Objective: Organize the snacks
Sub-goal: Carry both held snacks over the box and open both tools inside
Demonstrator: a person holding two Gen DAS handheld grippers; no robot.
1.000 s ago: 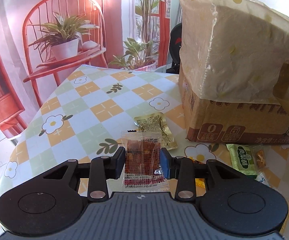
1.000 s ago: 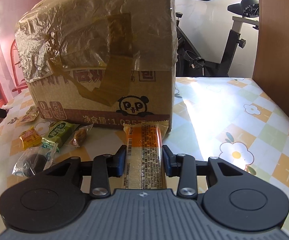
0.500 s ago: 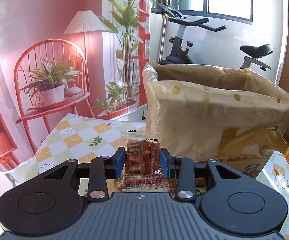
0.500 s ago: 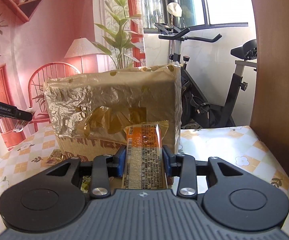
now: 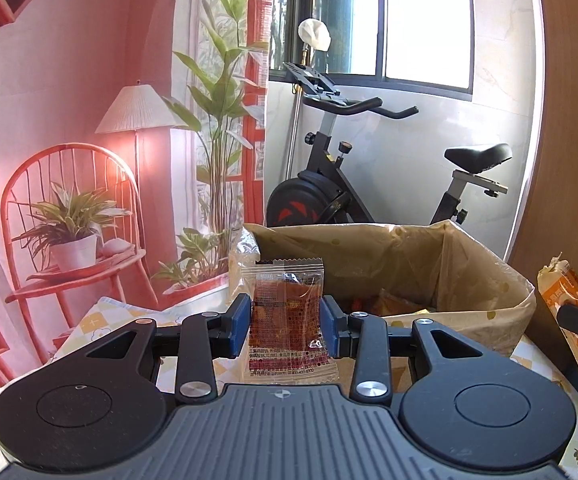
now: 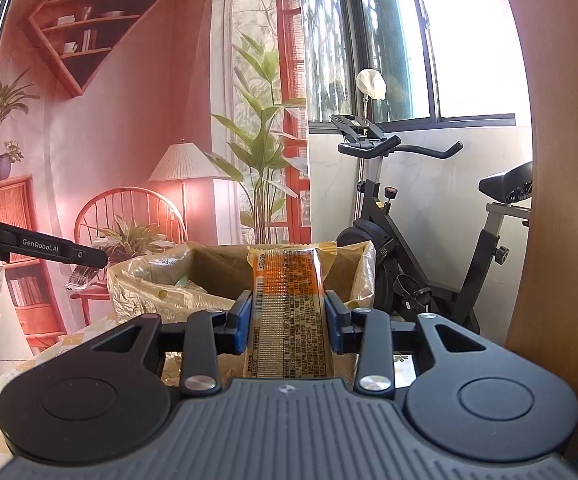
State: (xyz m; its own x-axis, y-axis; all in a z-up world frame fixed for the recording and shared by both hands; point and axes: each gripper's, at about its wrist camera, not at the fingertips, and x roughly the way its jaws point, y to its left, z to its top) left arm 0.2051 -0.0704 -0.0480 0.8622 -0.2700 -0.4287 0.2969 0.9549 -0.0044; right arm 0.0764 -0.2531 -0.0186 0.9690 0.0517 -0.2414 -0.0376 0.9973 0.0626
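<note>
— So, what does the left gripper [image 5: 286, 326] hold?
— It's clamped on a clear sachet [image 5: 287, 320] with red-brown filling, held upright before the open box [image 5: 429, 264].
— And the right gripper [image 6: 288, 322]?
— Clenched on a long orange packet [image 6: 287, 304], also raised just in front of the box's rim.
— Anything inside the box?
— A tan liner [image 5: 489, 280], with a few snacks at the bottom. The box stands on the desk [image 5: 101, 320], which has a checked cloth.

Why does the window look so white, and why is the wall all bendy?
Left wrist view: sunlight overexposes the window to plain white; the fisheye lens bows the wooden panel at the edge. Right wrist view: same glare, same curving; the orange snack bar stays sharp.
</note>
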